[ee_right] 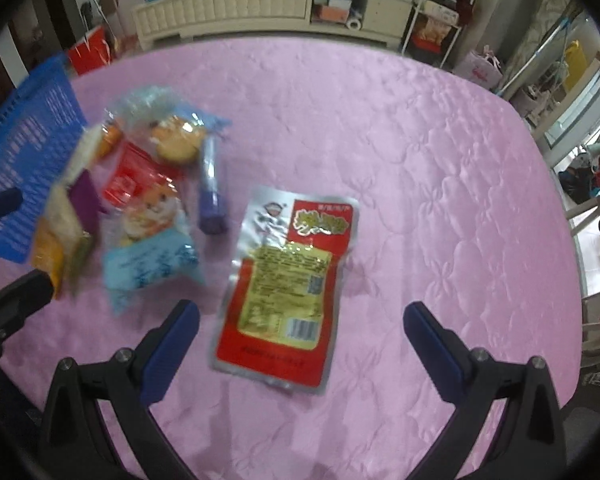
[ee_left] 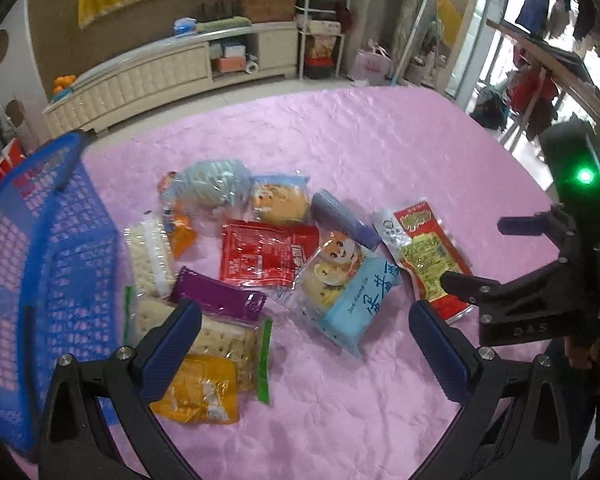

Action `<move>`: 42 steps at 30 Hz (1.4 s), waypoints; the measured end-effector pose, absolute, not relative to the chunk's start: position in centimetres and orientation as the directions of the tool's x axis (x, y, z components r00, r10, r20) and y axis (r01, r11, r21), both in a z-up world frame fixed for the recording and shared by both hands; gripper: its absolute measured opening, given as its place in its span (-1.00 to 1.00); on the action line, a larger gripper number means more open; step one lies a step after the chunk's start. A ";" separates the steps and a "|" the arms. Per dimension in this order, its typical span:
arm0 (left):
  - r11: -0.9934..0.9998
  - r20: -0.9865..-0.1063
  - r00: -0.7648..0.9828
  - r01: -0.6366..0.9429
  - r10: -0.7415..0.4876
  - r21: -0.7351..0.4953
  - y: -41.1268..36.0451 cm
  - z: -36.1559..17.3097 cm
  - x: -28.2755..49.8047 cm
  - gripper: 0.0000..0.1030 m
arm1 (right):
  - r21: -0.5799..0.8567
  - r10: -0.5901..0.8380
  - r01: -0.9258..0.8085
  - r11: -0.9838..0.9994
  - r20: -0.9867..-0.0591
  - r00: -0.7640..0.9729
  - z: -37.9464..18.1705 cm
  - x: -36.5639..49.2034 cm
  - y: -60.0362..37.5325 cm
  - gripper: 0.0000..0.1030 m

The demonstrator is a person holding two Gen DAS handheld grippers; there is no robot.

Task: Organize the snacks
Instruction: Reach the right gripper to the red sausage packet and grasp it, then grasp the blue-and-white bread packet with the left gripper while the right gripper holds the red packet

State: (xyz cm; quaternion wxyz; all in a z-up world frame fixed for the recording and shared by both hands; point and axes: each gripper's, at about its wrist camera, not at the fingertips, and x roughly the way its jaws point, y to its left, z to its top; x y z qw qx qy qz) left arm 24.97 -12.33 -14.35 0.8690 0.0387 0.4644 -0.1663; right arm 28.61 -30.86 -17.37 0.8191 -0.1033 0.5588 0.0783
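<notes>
Several snack packets lie in a loose pile on the pink tablecloth (ee_left: 360,140). A red and silver pouch (ee_right: 288,280) lies flat just ahead of my right gripper (ee_right: 302,320), which hovers open and empty. My left gripper (ee_left: 306,332) is also open and empty, above a cracker packet (ee_left: 224,340), an orange packet (ee_left: 200,392) and a light blue bun packet (ee_left: 344,288). Further back lie a purple packet (ee_left: 216,294), a red packet (ee_left: 264,256) and a violet tube packet (ee_left: 344,216). A blue mesh basket (ee_left: 40,260) stands left of the pile.
The right gripper (ee_left: 488,256) shows at the right edge of the left wrist view, over the red pouch (ee_left: 424,256). Bare tablecloth (ee_right: 440,180) spreads right of and behind the pile. A low cream cabinet (ee_left: 160,76) and shelves stand beyond the table.
</notes>
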 end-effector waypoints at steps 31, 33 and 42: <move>0.921 -0.842 0.482 0.388 -0.241 -0.041 -11.8 -15.9 26.1 0.99 | 0.125 0.177 -0.172 0.977 -0.928 0.328 -18.7 28.7 -33.5 -0.14; 0.916 -0.844 0.473 0.398 -0.254 -0.053 -12.1 -15.7 26.4 0.99 | 0.149 0.198 -0.167 0.975 -0.921 0.334 -18.0 28.3 -34.2 -0.14; 0.875 -0.865 0.432 0.483 -0.256 -0.018 -15.4 -15.8 27.9 0.99 | 0.172 0.213 -0.133 0.976 -0.881 0.424 -15.0 26.6 -36.4 -0.13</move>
